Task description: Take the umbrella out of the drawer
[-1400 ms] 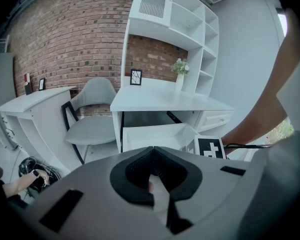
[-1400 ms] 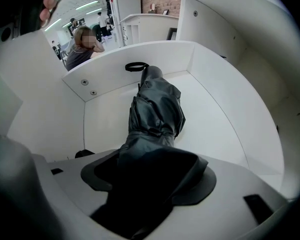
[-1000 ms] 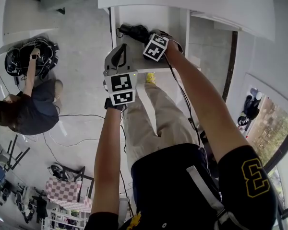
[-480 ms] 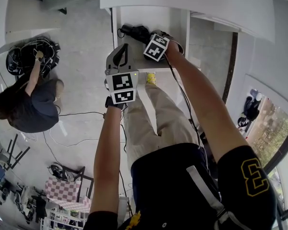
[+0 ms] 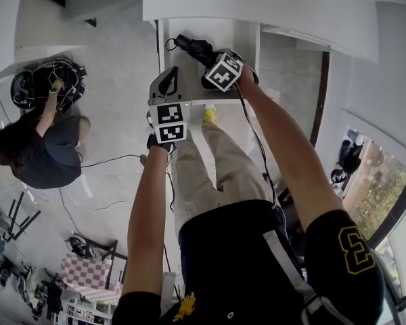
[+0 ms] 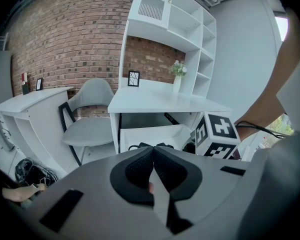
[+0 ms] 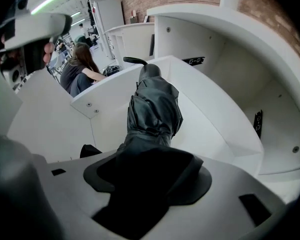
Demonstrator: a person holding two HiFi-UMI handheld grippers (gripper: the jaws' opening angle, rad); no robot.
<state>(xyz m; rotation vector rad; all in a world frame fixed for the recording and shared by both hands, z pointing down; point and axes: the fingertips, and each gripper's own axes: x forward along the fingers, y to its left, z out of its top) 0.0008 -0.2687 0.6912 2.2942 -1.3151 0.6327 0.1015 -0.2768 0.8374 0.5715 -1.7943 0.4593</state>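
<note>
- Right gripper: my jaws are clamped on one end of the umbrella, with the dark folded fabric filling the gap between the pads.
- Umbrella: it runs away from the jaws towards the back of the drawer. Its handle and strap loop are at the far end, which is inside the white walls. I judge it only partly out.
- Left gripper: my jaws are together on a thin white edge, which I take to be the drawer's front. This holds the drawer open under the desk.
- Risk 1, pivoting: I hold the umbrella near one end, so the free length hangs as a lever. The fabric looks slick, so it could rotate or slide out of the pads.
- Risk 2, snagging: the strap loop or handle could catch on the drawer's back wall or rim, or on the desk above, if I pull at too flat an angle.
- Risk 3, drawer travel: if my left grip loosens, a snagged umbrella could drag the drawer with it.
- Risk 4, cable: the lead along my right arm hangs close to the drawer front and could hook there.
</note>
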